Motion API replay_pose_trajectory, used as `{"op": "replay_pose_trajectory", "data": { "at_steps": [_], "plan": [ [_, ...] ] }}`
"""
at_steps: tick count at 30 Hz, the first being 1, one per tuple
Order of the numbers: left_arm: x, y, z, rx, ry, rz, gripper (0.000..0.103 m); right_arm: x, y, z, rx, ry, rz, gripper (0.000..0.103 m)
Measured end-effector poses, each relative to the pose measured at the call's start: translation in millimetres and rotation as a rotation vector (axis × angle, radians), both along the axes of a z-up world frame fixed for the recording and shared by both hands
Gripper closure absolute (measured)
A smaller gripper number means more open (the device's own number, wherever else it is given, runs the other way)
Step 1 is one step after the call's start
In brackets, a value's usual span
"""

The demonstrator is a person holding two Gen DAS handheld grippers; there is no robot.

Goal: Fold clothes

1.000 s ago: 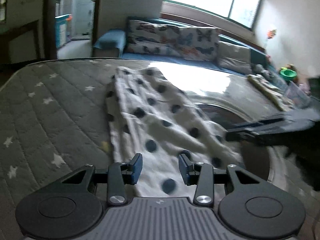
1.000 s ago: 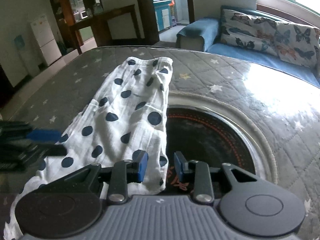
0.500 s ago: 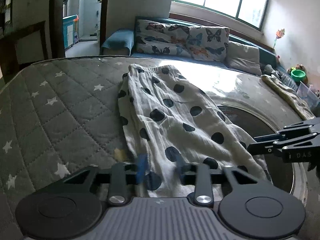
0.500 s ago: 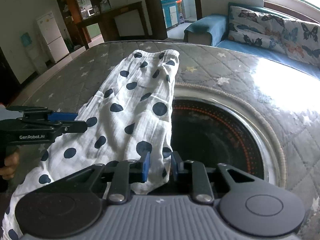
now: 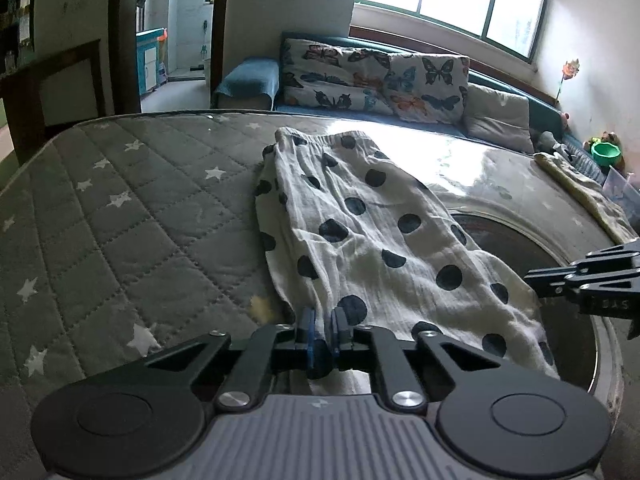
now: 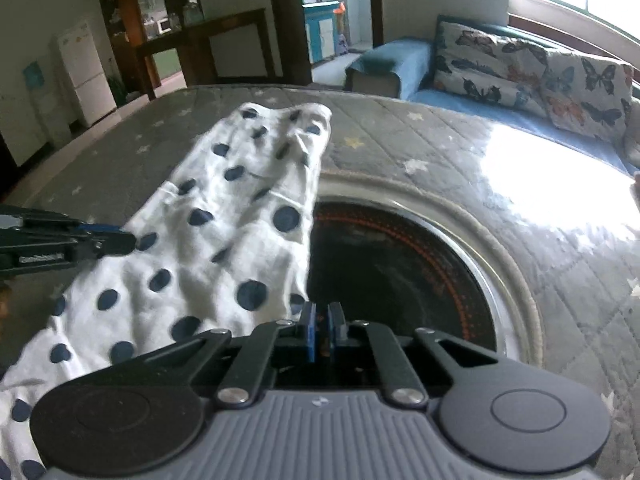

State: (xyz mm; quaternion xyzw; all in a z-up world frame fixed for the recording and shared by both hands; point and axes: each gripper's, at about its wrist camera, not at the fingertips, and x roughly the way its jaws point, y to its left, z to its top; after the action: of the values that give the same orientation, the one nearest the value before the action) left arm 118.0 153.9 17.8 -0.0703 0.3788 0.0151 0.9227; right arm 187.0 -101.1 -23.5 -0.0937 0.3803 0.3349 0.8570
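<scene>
A white garment with dark blue dots [image 5: 360, 232] lies lengthwise on a grey quilted table cover with stars [image 5: 120, 216], its waistband at the far end. My left gripper [image 5: 323, 322] is shut on the near left corner of the garment. My right gripper [image 6: 322, 322] is shut on the near right edge of the garment [image 6: 224, 248], which looks slightly lifted and rumpled. The right gripper also shows at the right edge of the left wrist view [image 5: 592, 280], and the left gripper shows at the left of the right wrist view [image 6: 68, 240].
A round dark inset with a metal rim [image 6: 404, 276] sits in the table, partly under the garment. A yellowish cloth [image 5: 580, 188] lies at the far right edge. A sofa with butterfly cushions [image 5: 376, 76] stands behind the table.
Both grippers were open over the near edge of the garment and have closed on it. The cloth is now bunched and slightly raised at the near end.
</scene>
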Motion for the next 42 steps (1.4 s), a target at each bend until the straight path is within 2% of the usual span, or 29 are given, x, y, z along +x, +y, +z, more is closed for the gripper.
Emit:
{"op": "replay_pose_trajectory", "data": {
  "at_steps": [3,8,11,15,20,28,32,37,40,42],
  "plan": [
    [-2,-1,5,0.009,-0.013,0.021,0.085,-7,5,9,0.022,-0.022,0.035,0.097],
    [1,-7,13,-0.016,-0.036,0.008,0.085,-11,26,10,0.048,0.013,0.114,0.097],
    [9,-13,12,-0.02,-0.035,-0.012,0.085,-12,35,4,0.019,0.007,0.132,0.096],
    [21,-12,3,-0.019,-0.001,-0.011,0.085,-6,34,-5,-0.002,0.035,0.131,0.097],
    [25,-4,2,-0.045,0.002,0.006,0.085,-1,34,9,-0.02,0.001,0.13,0.096],
    [47,-4,6,-0.063,-0.027,0.0,0.085,32,64,32,0.059,-0.009,0.152,0.095],
    [56,9,-4,-0.066,0.0,0.031,0.085,52,79,19,0.064,0.028,0.147,0.095],
    [53,19,-2,-0.064,-0.016,0.032,0.085,67,80,-3,0.023,0.056,0.122,0.095],
    [51,20,1,-0.065,-0.029,0.044,0.084,68,79,2,0.03,0.044,0.122,0.095],
    [49,19,4,-0.052,-0.036,0.051,0.079,71,80,11,0.051,0.03,0.124,0.092]
  ]
}}
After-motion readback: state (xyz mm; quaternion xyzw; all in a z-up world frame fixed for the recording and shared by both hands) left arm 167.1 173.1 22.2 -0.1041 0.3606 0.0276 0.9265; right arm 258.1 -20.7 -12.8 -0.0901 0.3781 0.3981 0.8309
